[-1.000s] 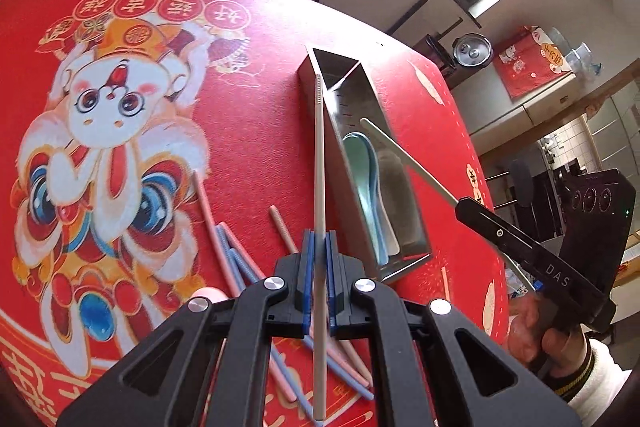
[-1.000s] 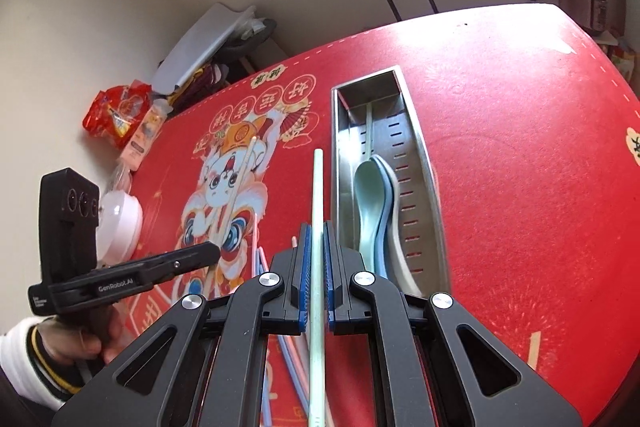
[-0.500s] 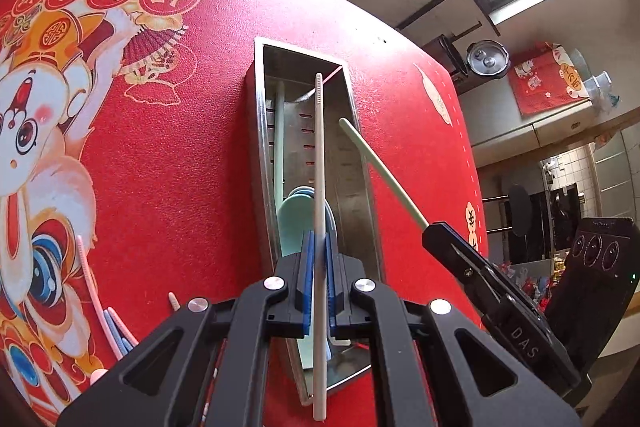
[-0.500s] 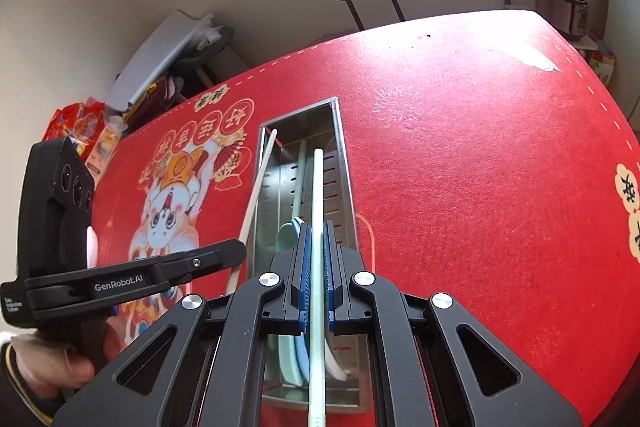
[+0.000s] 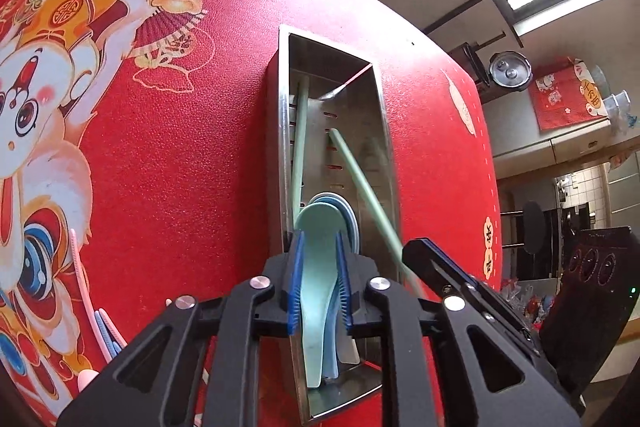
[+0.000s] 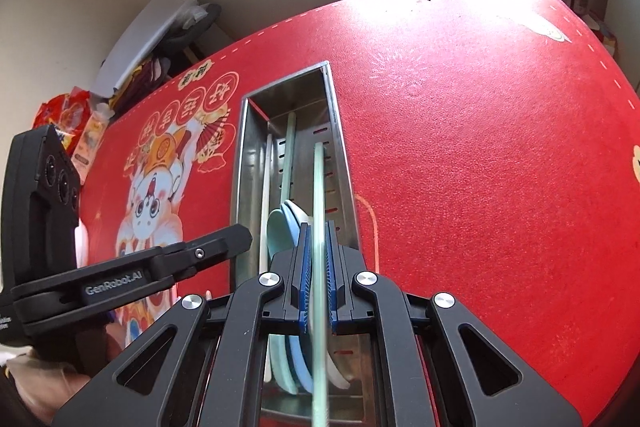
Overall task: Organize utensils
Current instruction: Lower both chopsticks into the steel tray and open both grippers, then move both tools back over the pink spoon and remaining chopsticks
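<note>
The left gripper (image 5: 318,283) has just opened, its jaws now apart and empty; its beige chopstick (image 6: 267,187) seemingly lies along the metal tray (image 5: 280,147)'s left wall. The right gripper (image 6: 318,277) is still clamped on the green chopstick (image 6: 318,195) over the tray, to be released next.

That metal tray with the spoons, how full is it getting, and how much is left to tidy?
Done: the steel utensil tray already holds stacked spoons and a green chopstick. In hand: the right hand-held gripper clamps another green chopstick over the tray; the left hand-held gripper has just been opening, with nothing pinched. Left: pink and blue utensils lie on the red mat.
</note>
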`<state>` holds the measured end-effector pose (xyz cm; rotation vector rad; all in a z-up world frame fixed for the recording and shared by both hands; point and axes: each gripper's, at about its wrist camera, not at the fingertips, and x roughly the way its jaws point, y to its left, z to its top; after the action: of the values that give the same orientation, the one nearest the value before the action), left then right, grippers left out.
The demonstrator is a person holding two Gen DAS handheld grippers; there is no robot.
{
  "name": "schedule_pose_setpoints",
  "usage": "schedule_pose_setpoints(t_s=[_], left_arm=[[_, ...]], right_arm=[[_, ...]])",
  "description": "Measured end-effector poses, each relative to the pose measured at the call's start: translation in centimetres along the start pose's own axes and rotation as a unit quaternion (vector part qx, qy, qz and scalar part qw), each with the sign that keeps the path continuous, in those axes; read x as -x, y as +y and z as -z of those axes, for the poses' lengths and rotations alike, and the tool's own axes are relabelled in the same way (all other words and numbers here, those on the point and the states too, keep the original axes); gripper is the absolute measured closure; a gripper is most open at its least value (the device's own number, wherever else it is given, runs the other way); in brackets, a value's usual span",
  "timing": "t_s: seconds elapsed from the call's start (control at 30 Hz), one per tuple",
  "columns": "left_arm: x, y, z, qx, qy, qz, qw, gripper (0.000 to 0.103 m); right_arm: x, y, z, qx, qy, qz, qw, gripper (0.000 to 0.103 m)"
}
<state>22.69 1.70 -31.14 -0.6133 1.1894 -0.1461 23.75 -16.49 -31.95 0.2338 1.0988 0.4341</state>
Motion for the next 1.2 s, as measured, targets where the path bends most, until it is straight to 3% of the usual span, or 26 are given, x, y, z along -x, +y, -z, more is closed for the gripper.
schedule_pose_setpoints(t_s=[0.07,0.13,0.3,0.33,0.37,0.4,0.47,0.53,0.7,1.2], left_arm=[[1.1,-0.4,-0.1,-0.016,-0.012,0.001,0.9998,0.058],[2.2,-0.8,-0.1,-0.032,-0.021,0.003,0.9993,0.053],[5.3,-0.7,0.1,-0.069,-0.049,-0.018,0.9963,0.019],[5.9,-0.6,0.1,-0.074,-0.056,-0.030,0.9952,0.012],[6.6,-0.3,0.3,-0.080,-0.063,-0.041,0.9940,0.008],[7.2,0.0,0.5,-0.085,-0.069,-0.051,0.9927,0.007],[8.2,0.4,1.1,-0.101,-0.076,-0.079,0.9888,0.006],[9.2,1.0,1.8,-0.123,-0.083,-0.116,0.9822,0.006],[11.7,3.6,4.6,-0.165,-0.103,-0.155,0.9687,0.006],[11.5,13.2,12.8,-0.117,-0.045,-0.179,0.9759,0.006]], right_arm=[[0.2,0.3,0.2,-0.003,0.000,-0.008,1.000,0.095],[0.9,0.5,0.4,-0.008,-0.006,-0.009,1.000,0.095],[3.1,0.3,1.2,-0.016,-0.026,-0.003,1.000,0.094],[3.6,0.3,1.5,-0.017,-0.028,-0.003,0.999,0.093],[4.0,0.3,1.8,-0.019,-0.030,-0.001,0.999,0.085],[4.4,0.3,2.1,-0.019,-0.033,0.001,0.999,0.066],[5.5,0.5,2.8,-0.015,-0.048,0.008,0.999,0.040],[6.2,0.9,3.4,-0.005,-0.054,0.013,0.998,0.039],[7.0,2.1,5.3,0.015,-0.051,0.026,0.998,0.016],[4.6,4.7,11.4,0.039,-0.001,0.026,0.999,0.015]])
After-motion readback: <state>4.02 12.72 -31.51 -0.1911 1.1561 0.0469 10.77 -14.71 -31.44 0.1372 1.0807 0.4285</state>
